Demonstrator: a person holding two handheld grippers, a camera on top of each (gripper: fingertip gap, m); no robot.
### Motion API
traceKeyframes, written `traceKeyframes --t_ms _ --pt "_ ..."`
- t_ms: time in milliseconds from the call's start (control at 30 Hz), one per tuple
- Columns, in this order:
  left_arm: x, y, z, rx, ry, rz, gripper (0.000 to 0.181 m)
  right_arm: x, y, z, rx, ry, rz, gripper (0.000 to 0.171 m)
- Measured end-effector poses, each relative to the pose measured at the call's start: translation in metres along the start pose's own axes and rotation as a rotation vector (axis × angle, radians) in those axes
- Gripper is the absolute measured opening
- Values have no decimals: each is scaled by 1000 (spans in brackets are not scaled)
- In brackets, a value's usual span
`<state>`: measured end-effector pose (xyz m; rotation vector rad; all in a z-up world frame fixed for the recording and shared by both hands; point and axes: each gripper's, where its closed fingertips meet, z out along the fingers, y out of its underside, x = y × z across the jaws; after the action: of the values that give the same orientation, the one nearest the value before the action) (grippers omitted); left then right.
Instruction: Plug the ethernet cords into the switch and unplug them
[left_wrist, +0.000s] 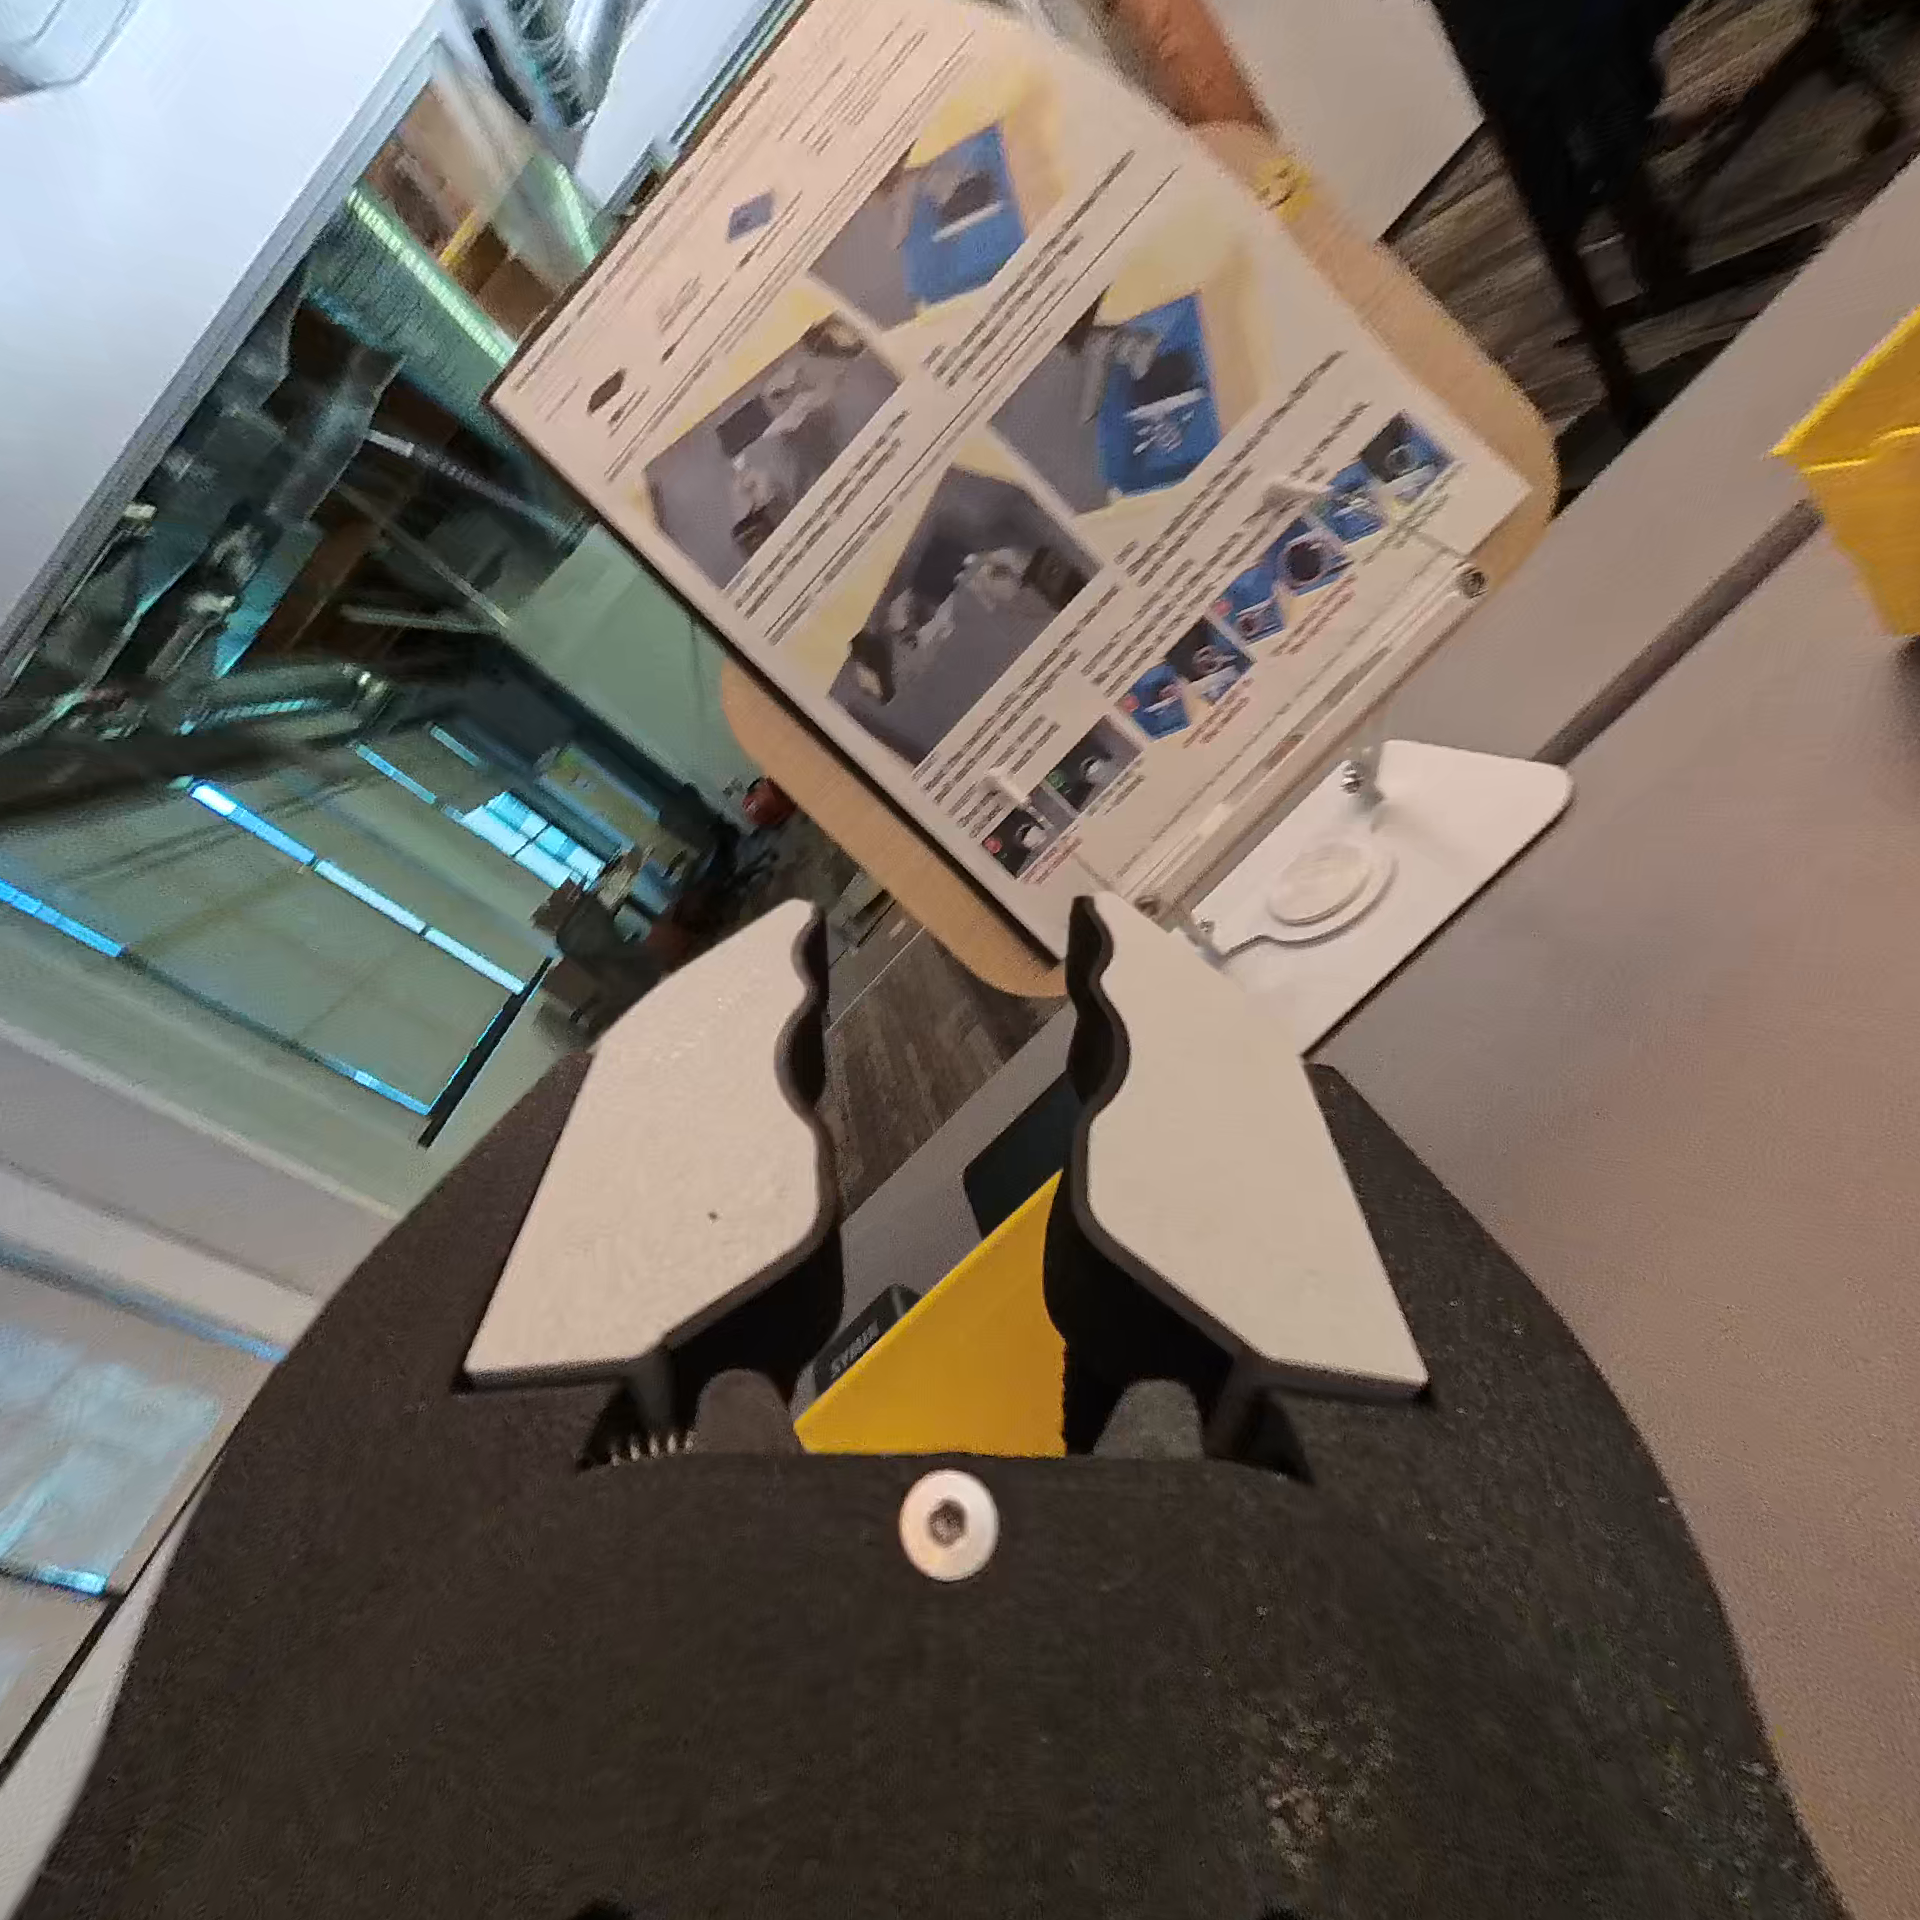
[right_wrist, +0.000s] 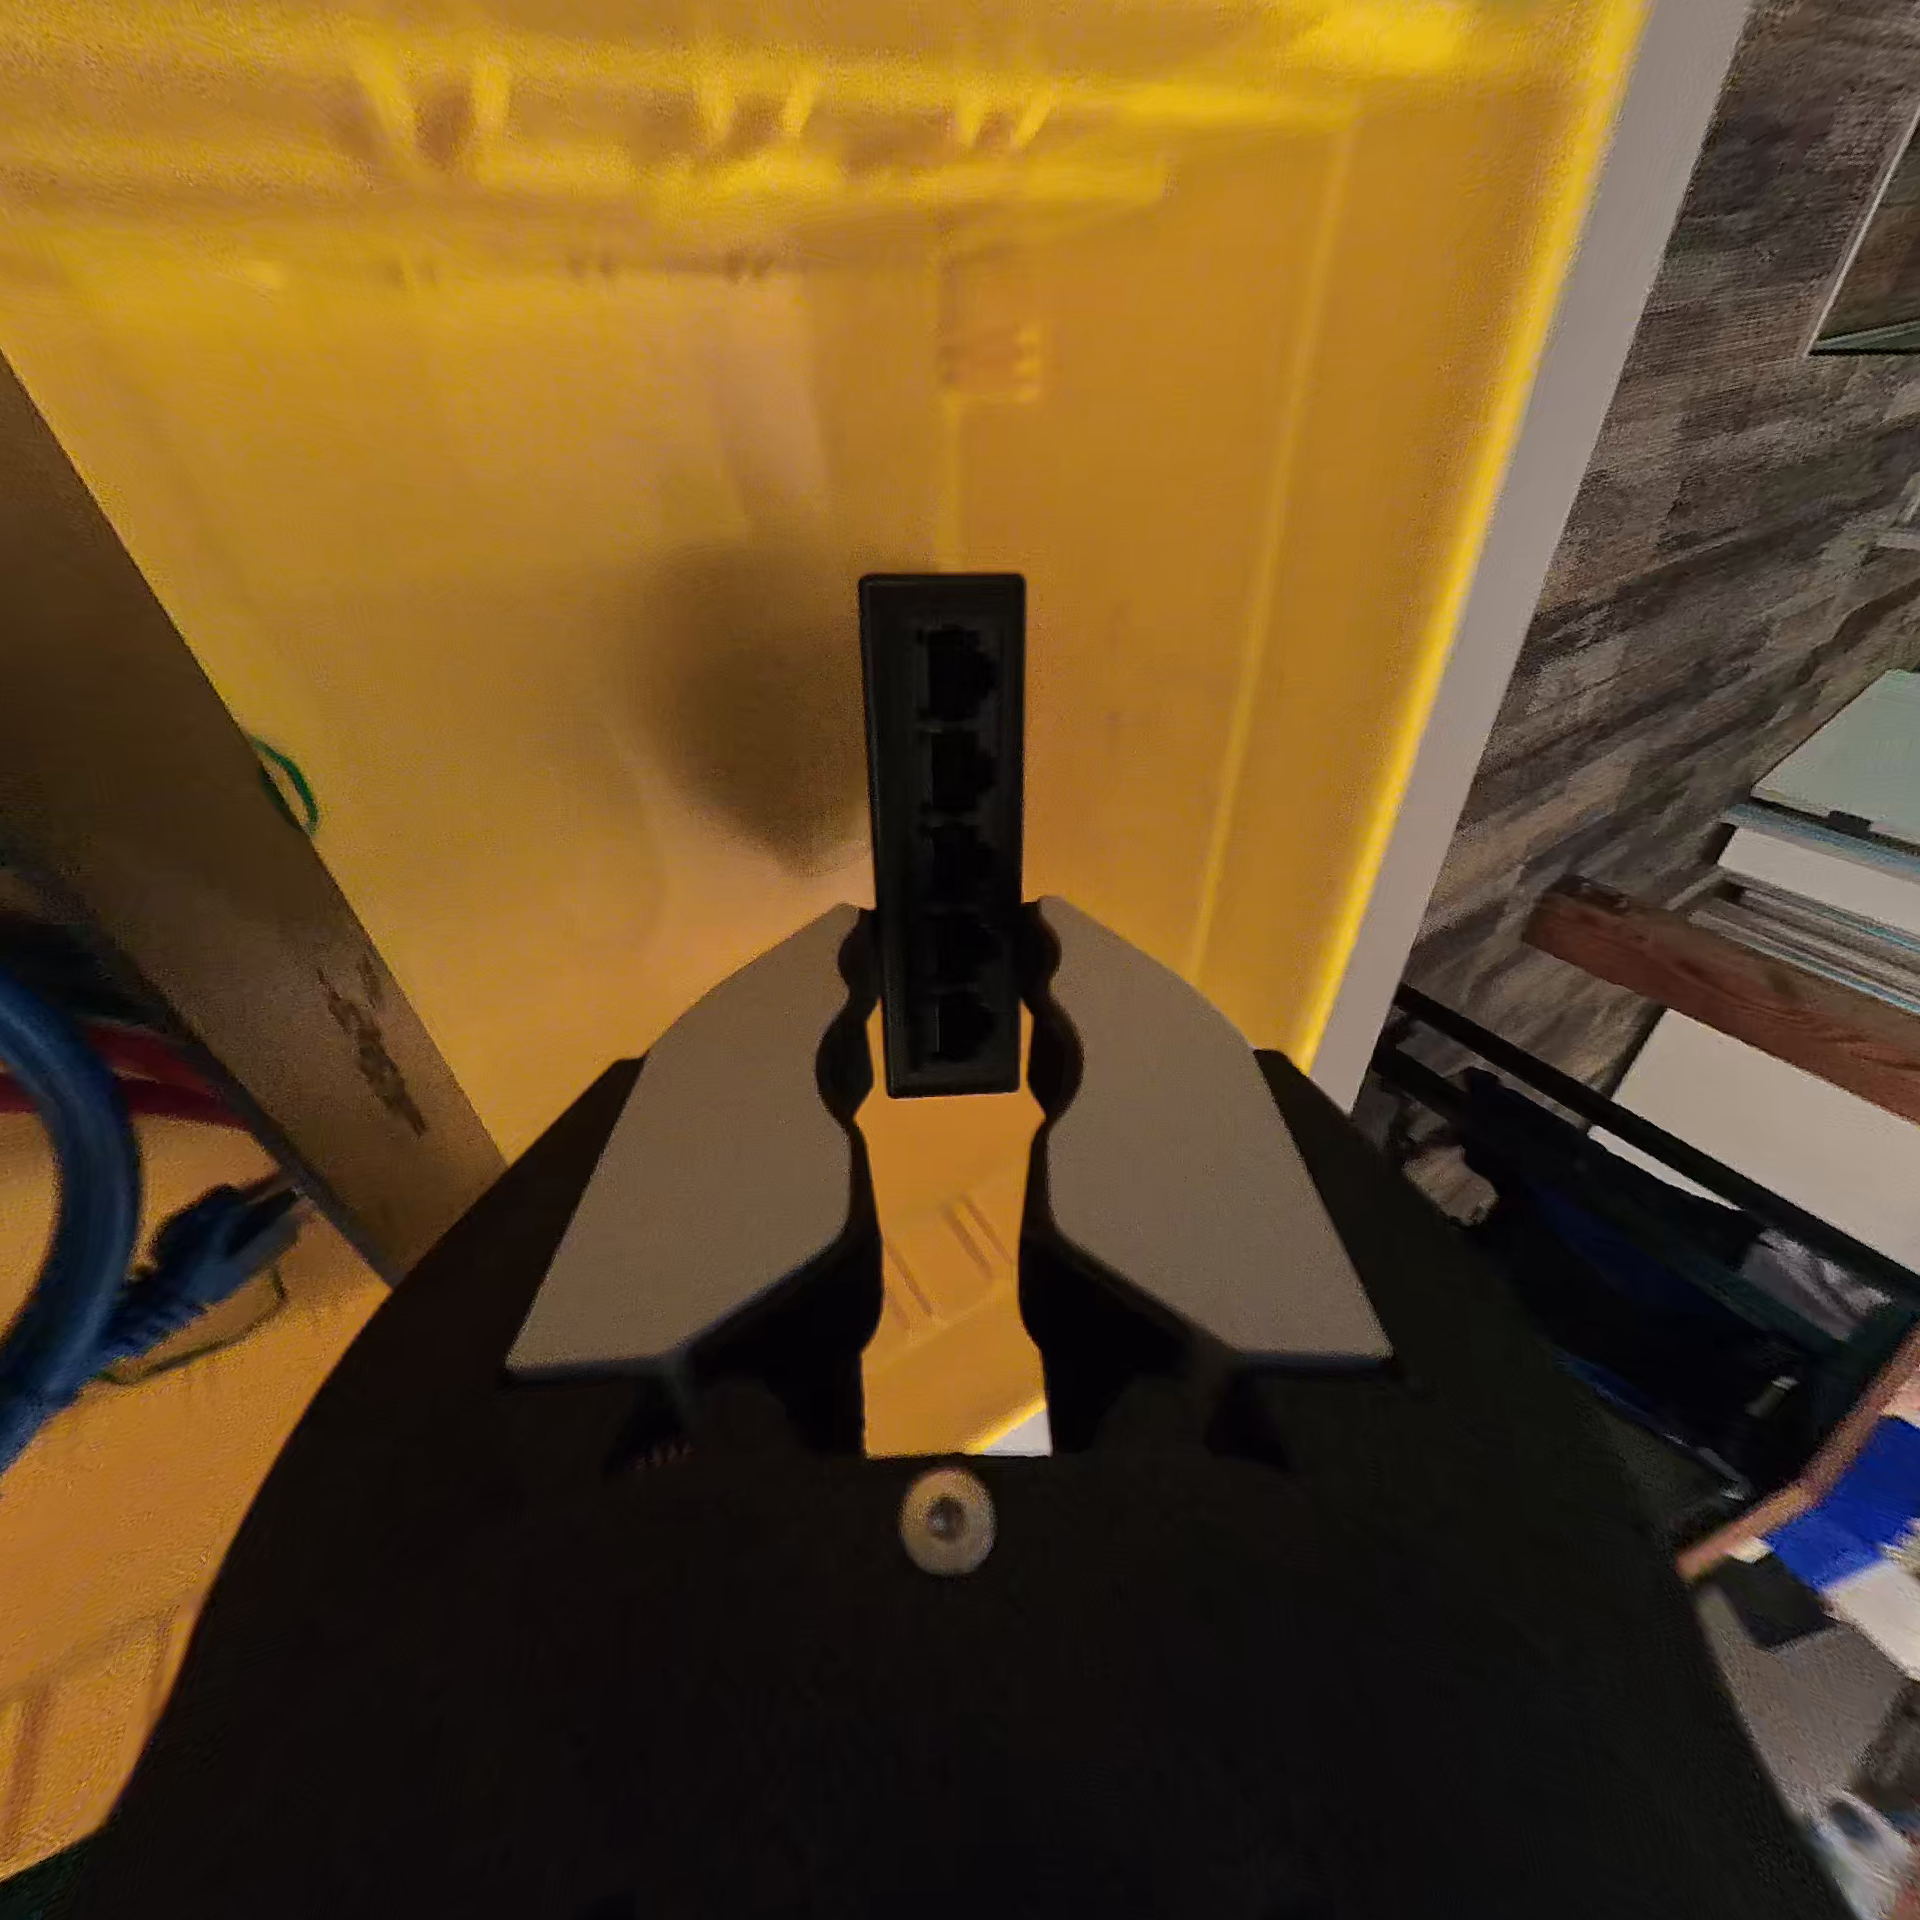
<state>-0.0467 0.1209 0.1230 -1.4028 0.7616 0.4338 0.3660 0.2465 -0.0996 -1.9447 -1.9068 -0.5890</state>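
Switch (right_wrist: 943, 831), black, sticks up between the right gripper (right_wrist: 943, 914) fingers, pinched tight. Blue ethernet cord (right_wrist: 73, 1174) lies far to their left. Left gripper (left_wrist: 945, 925) gapes wide, holding nothing.

- The switch (right_wrist: 943, 831) stands on end between the fingertips of the right gripper (right_wrist: 943, 935), over the inside of a bin (right_wrist: 1195, 623).
- A coiled cable (right_wrist: 73, 1174) lies left of the bin.
- Ahead of the left gripper (left_wrist: 945, 935), a printed sheet on a stand (left_wrist: 997, 436) rests on the table (left_wrist: 1662, 1039).
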Motion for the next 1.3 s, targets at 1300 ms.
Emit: traceKeyframes --t_ms 1300 --pt "-31 168 -35 -820 169 -315 43 -68 123 -122 -91 133 1197 57"
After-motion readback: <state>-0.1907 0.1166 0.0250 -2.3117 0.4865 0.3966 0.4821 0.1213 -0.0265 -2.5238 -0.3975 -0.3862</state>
